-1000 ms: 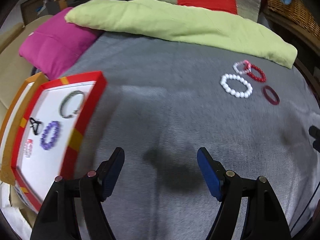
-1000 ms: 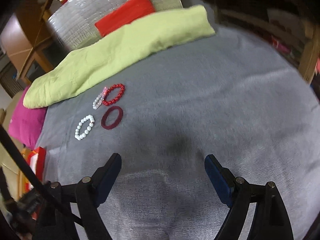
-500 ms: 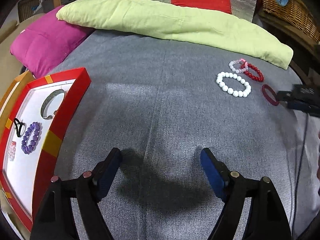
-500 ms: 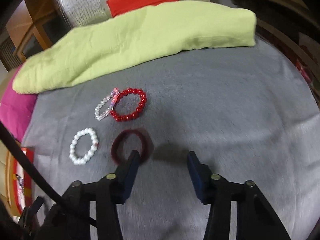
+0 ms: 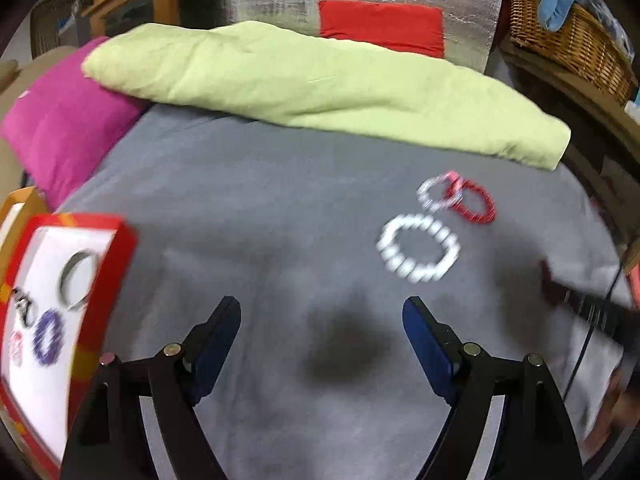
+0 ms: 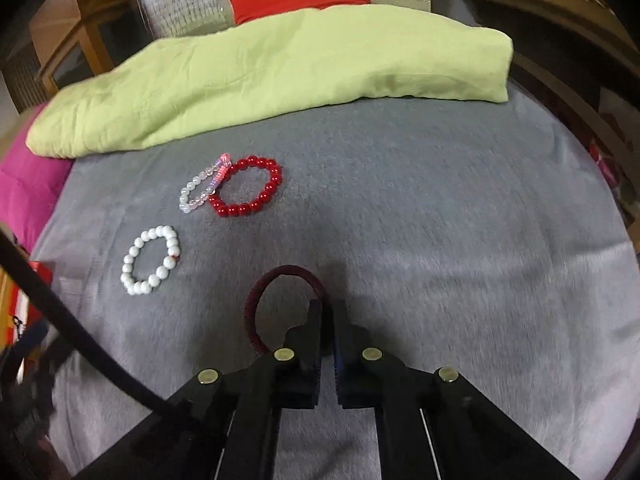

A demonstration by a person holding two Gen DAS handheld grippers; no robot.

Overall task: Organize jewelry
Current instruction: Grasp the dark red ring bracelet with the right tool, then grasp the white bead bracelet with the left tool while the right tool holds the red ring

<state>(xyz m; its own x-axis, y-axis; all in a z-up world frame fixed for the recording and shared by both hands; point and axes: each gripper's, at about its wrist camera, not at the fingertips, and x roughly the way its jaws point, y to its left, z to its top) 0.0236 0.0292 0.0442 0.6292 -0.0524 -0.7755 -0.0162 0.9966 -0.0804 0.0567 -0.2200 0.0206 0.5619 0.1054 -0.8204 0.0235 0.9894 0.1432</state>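
My right gripper (image 6: 329,308) is shut on the right side of a dark red band bracelet (image 6: 276,276) that lies on the grey bedspread. A white bead bracelet (image 6: 151,260), a clear-and-pink bead bracelet (image 6: 202,188) and a red bead bracelet (image 6: 248,186) lie beyond it to the left. In the left wrist view my left gripper (image 5: 322,312) is open and empty above the bedspread. The white bracelet (image 5: 418,248) and red bracelet (image 5: 472,202) lie ahead on its right. A red-rimmed white tray (image 5: 120,256) at the left holds a silver bangle (image 5: 76,280) and a purple bead bracelet (image 5: 48,336).
A folded green blanket (image 5: 320,88) lies across the far side of the bed. A magenta cushion (image 5: 60,128) sits at the far left. A wicker basket (image 5: 568,36) stands at the far right. A black cable (image 6: 80,336) crosses the right wrist view at the left.
My right gripper has closed on the dark red band bracelet, which it straddled half a second ago. My left gripper has shifted, so the tray sits further left in its view.
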